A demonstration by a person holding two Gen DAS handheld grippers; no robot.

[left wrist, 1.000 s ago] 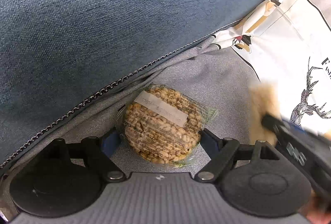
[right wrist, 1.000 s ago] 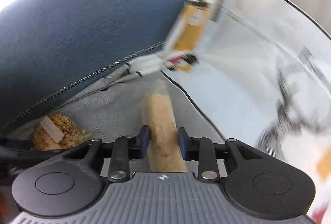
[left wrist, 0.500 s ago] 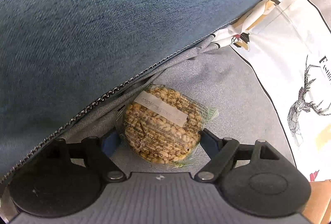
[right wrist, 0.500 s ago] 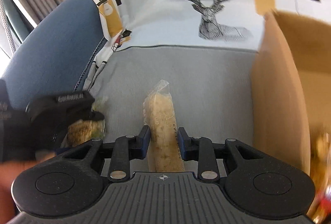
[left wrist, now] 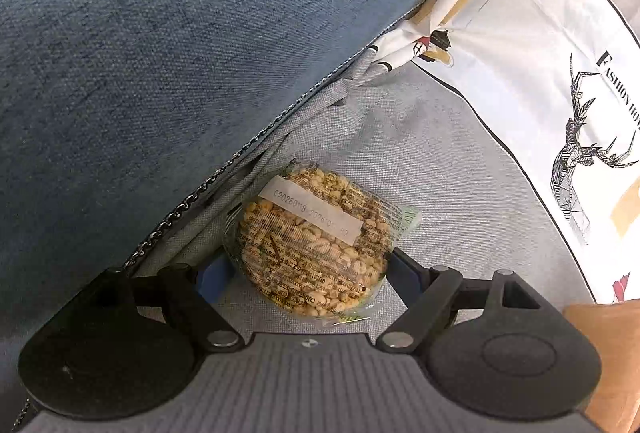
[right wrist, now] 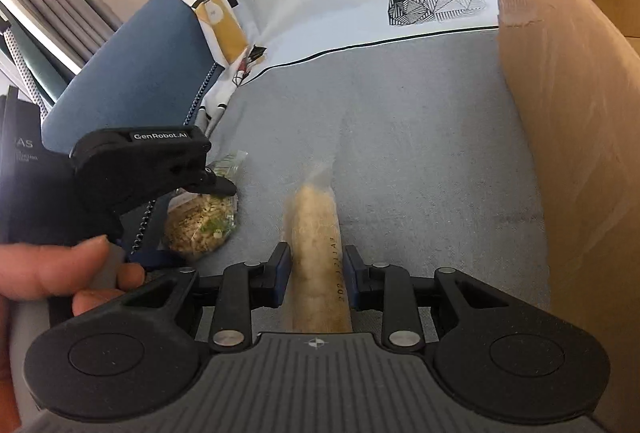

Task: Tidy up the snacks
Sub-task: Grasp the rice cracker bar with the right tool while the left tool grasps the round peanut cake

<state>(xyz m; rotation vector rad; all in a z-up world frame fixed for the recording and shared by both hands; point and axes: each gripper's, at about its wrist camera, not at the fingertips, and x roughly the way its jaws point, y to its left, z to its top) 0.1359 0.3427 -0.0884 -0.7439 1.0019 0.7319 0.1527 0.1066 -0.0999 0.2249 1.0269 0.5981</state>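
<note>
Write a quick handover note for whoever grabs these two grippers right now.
Left gripper: jaws wide around the round puffed-grain cake pack, which lies on the grey sofa seat by the blue cushion.
Right gripper: shut on the long pale snack pack, beside the cardboard box.
Done: one pack picked.
Left: box both packs.

Bright daylight, soft shadows, both pics sharp w/ strong fisheye bending at edges.
</note>
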